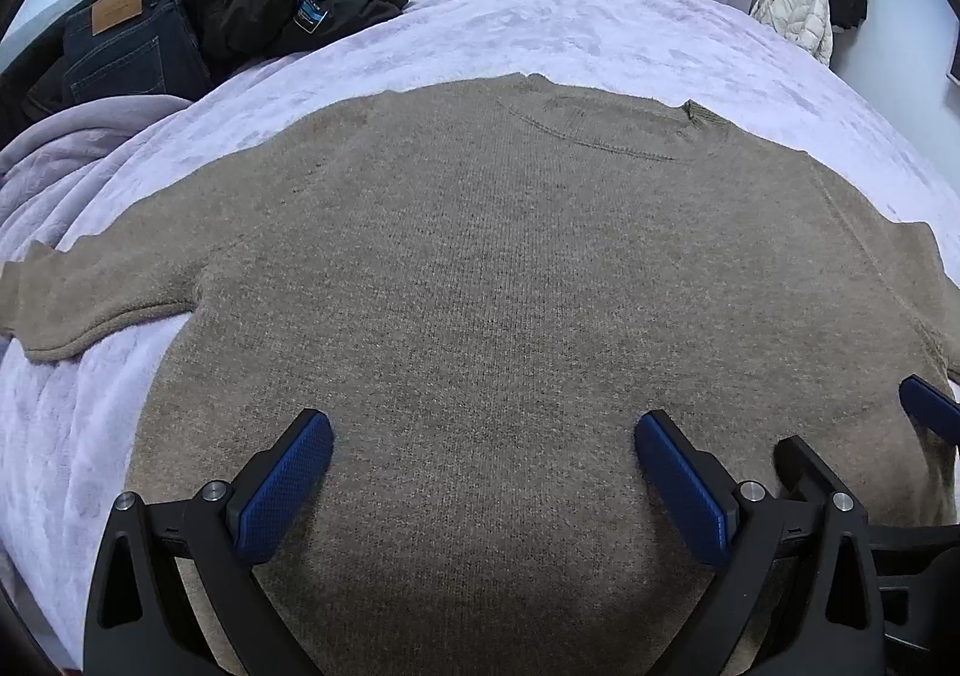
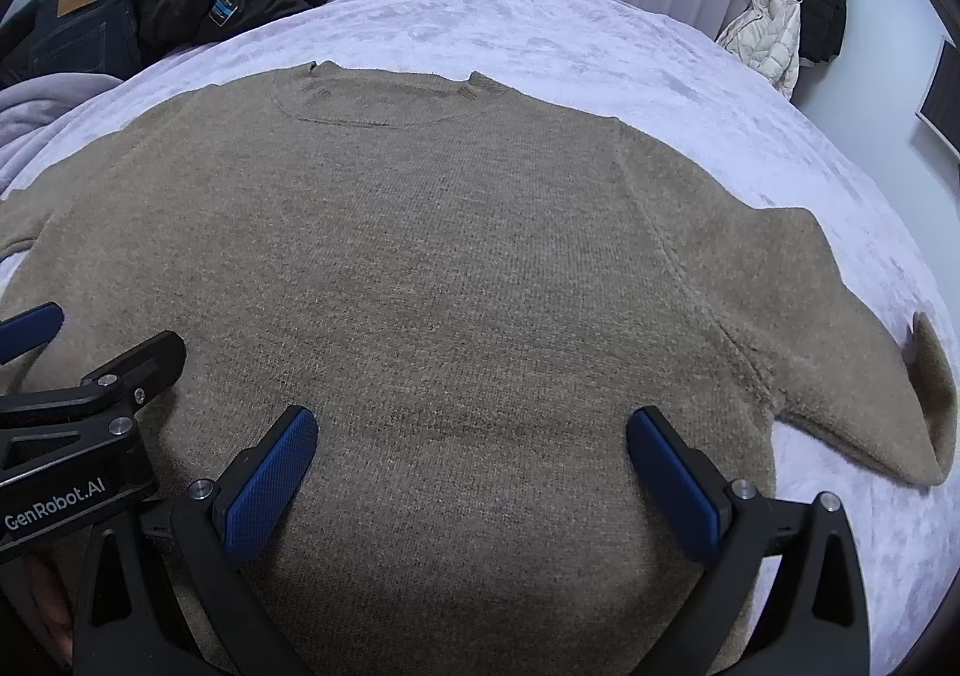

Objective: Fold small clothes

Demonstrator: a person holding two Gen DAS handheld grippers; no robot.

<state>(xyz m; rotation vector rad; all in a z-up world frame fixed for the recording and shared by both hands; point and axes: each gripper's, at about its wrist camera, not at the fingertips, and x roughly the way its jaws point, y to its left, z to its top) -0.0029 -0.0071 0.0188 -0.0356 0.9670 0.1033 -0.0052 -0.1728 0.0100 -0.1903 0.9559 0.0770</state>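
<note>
Now, through my left claw's camera, my left claw hangs wide open over the lower middle of the brown sweater, which lies flat on the lilac blanket. Through my right claw's camera, my right claw gapes too, holding nothing. I would pinch each sleeve at its cuff and fold inward. No containers show.
</note>
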